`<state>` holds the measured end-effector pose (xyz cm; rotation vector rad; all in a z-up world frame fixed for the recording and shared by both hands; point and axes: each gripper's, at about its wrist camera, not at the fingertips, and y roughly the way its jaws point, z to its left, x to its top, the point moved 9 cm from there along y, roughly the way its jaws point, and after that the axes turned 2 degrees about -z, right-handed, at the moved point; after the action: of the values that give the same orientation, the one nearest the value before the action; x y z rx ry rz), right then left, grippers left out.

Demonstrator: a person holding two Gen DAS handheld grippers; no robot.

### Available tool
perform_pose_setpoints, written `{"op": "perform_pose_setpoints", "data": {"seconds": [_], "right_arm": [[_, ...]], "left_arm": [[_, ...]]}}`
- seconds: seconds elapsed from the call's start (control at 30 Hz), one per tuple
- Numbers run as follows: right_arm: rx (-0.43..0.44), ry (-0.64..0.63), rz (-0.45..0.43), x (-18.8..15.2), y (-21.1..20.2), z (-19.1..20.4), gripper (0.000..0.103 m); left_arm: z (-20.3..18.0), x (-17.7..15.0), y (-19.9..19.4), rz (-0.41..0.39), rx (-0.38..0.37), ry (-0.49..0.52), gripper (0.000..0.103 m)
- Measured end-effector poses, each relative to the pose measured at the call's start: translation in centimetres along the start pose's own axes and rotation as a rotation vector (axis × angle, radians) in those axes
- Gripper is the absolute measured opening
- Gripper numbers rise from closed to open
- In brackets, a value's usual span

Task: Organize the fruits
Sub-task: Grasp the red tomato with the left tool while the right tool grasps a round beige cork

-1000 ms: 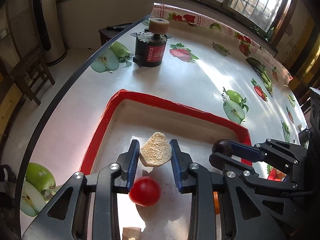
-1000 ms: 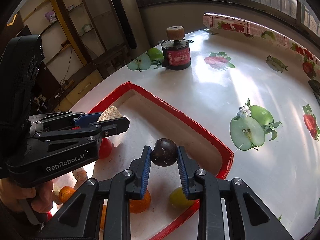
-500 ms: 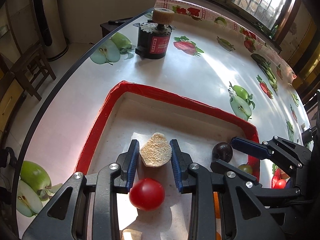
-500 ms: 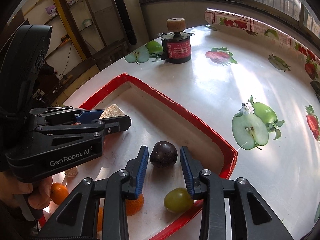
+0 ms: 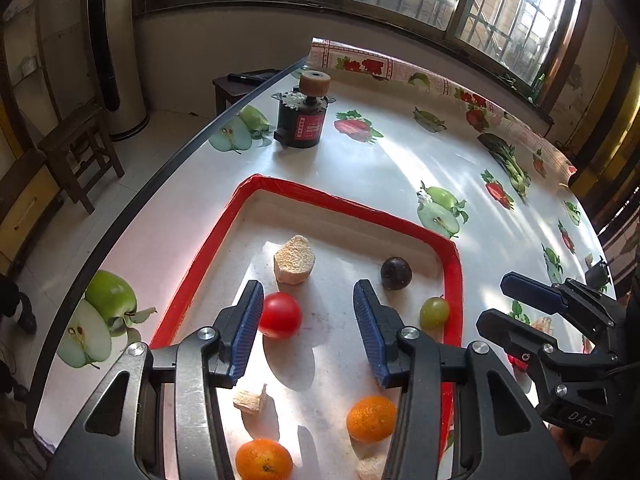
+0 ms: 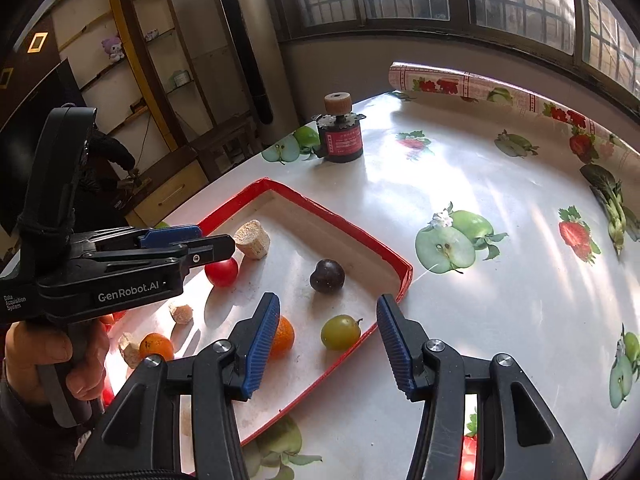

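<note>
left gripper point(image 5: 308, 332): your fingers are opening, nothing between the pads – the red tomato point(image 5: 280, 315) sits just beside the left pad, on the tray floor
right gripper point(image 6: 326, 346): fingers opening too, not pressing on anything; the green grape point(image 6: 341, 332) lies on the tray floor below the gap
tray point(image 5: 192, 280): red rim, pale floor, flat on the counter point(image 5: 360, 168) with the fruit-print cover
dark plum point(image 5: 396, 273): loose on the tray near its far right corner, apart from both your grippers
bread-like chunk point(image 5: 293, 260): loose, just beyond the tomato, near the tray's left side
oranges: one point(image 5: 371, 418) at the near right of the tray, another point(image 5: 264, 460) near the bottom edge – smaller pale chunks point(image 5: 250, 400) lie between and around them
black motor point(image 5: 302, 122): cork-topped, upright, on the counter well beyond the tray
your hand point(image 6: 52, 364): wrapped on the left gripper's handle, seen from the right wrist
</note>
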<state>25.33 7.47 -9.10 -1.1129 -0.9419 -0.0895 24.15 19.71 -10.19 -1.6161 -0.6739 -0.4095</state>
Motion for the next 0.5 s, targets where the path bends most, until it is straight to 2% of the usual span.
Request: {"op": "perform_pose_setpoints", "data": {"seconds": [0.1,0.4,0.5], "right_arm": [[-0.005,0.018,-0.017,-1.1,-2.1,-0.5,0.053],[-0.037,0.086,-0.04,-5.1,-7.4,-3.2,0.053],[-0.055,0.109,-0.055,-6.2,-9.2,-4.3,0.055]], "left_arm": [[-0.9,-0.8,-1.5,-0.023,-0.002,0.003,0.05],[-4.9,-3.0,-5.3,-0.069,-0.032,0.048,0.051],[-6.3,-3.6,-6.4,-0.087,-0.041,0.064,0.057]]}}
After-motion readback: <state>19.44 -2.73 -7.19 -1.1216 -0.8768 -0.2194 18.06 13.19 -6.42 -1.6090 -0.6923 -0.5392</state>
